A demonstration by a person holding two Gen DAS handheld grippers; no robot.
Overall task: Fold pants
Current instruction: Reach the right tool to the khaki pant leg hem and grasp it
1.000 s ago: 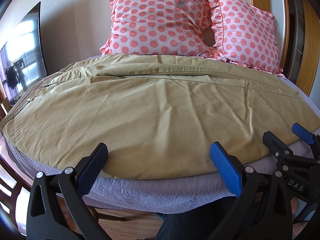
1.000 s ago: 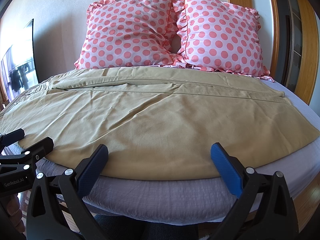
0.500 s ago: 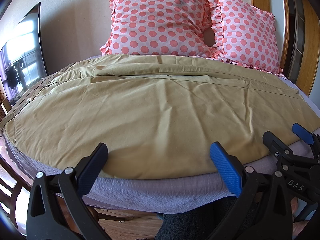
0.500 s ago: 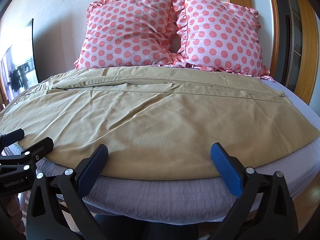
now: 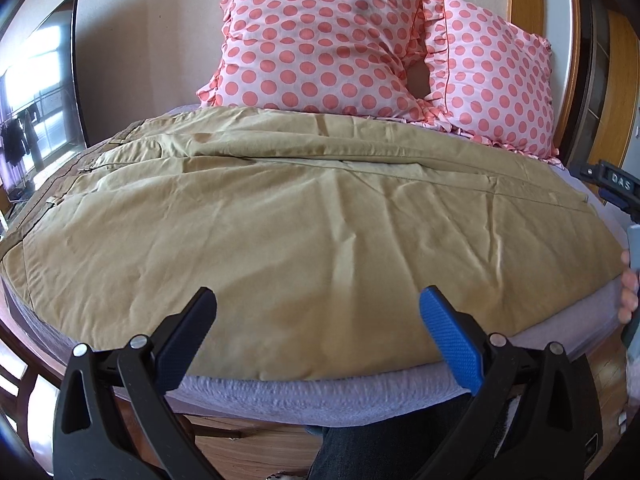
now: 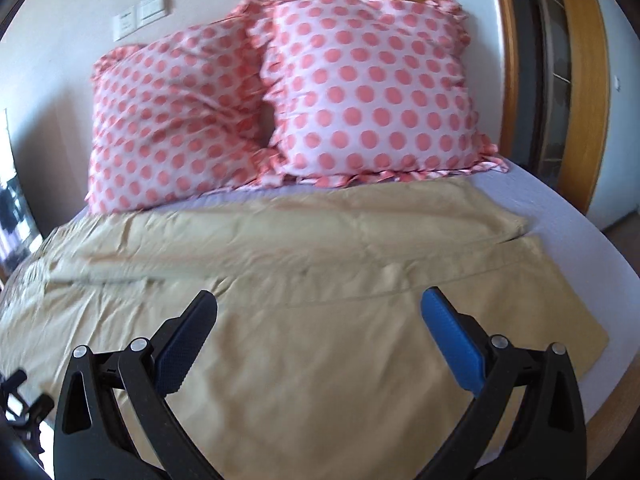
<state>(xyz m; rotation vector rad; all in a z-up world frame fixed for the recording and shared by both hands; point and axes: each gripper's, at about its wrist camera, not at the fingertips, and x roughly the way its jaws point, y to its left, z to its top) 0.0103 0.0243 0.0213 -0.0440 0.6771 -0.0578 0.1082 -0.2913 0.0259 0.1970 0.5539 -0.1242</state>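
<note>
Tan pants [image 5: 304, 224] lie spread flat across the bed, waistband at the left, leg hems at the right; they also show in the right wrist view [image 6: 320, 304]. My left gripper [image 5: 316, 320] is open and empty, just above the near edge of the pants. My right gripper [image 6: 318, 320] is open and empty, over the leg end of the pants near the hems [image 6: 576, 320]. The right gripper also shows at the right edge of the left wrist view [image 5: 616, 192].
Two pink polka-dot pillows [image 5: 320, 44] [image 6: 372, 92] lean on the wall at the bed's head. The lilac sheet [image 5: 320, 396] covers the mattress. A wooden frame [image 6: 580, 92] stands at the right, and a dark screen [image 5: 44, 92] at the left.
My right gripper has moved forward and to the right, over the leg end of the pants. My left gripper has moved slightly forward over the near edge. Both stay open.
</note>
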